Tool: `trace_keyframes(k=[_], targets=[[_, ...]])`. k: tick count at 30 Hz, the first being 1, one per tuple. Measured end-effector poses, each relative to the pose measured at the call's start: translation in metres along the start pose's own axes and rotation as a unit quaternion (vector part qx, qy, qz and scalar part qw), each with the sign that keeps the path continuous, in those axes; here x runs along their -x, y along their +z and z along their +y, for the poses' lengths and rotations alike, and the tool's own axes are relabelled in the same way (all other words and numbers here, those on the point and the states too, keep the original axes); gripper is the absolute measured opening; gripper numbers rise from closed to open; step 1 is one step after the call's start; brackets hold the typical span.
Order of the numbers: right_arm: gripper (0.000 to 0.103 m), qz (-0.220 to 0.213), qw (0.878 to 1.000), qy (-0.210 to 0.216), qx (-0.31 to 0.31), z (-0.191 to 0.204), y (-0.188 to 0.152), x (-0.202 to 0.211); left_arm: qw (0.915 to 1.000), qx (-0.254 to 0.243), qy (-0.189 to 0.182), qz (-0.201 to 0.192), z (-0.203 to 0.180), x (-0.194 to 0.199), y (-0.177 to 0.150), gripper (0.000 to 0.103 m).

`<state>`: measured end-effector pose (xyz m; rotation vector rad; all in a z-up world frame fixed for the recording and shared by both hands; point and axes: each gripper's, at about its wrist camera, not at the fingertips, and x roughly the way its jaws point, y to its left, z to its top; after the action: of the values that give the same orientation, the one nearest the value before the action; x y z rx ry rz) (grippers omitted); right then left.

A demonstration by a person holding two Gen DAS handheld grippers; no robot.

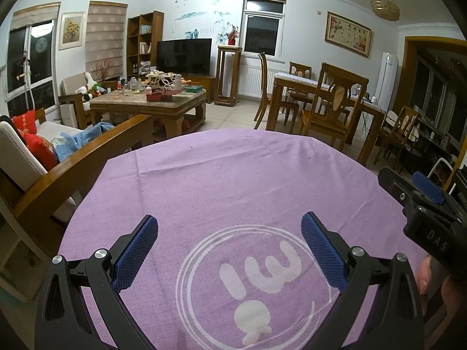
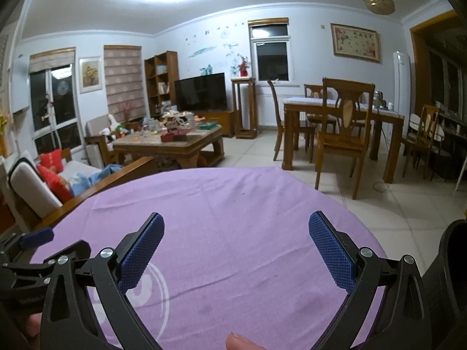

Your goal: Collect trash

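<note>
A purple cloth [image 1: 233,180] with a white round logo [image 1: 254,285] covers the table under both grippers; the same purple cloth [image 2: 233,204] fills the lower right wrist view. No trash shows on it. My left gripper [image 1: 229,227] hangs open just above the logo, nothing between its blue pads. My right gripper [image 2: 236,224] is open too and holds nothing. The right gripper's tip [image 1: 423,186] shows at the right edge of the left wrist view. The left gripper's tip [image 2: 38,237] shows at the left edge of the right wrist view.
A wooden sofa arm [image 1: 87,157] with red cushions [image 1: 38,145] runs along the left. Beyond stand a cluttered coffee table [image 1: 151,99], a TV [image 1: 184,55], and a dining table [image 1: 321,87] with chairs [image 1: 335,108]. A fingertip [image 2: 239,341] shows at the bottom edge.
</note>
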<state>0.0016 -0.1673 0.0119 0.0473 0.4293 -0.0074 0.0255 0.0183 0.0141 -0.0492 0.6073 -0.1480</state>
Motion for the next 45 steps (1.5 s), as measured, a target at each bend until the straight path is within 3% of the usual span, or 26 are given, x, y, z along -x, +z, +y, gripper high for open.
trace_keyframes(k=[45], targets=[[0.098, -0.005, 1.0, -0.005, -0.012, 0.0012, 0.0048, 0.0068, 0.9998, -0.001, 0.012, -0.015, 0.0016, 0.0062, 0.0065, 0.098]])
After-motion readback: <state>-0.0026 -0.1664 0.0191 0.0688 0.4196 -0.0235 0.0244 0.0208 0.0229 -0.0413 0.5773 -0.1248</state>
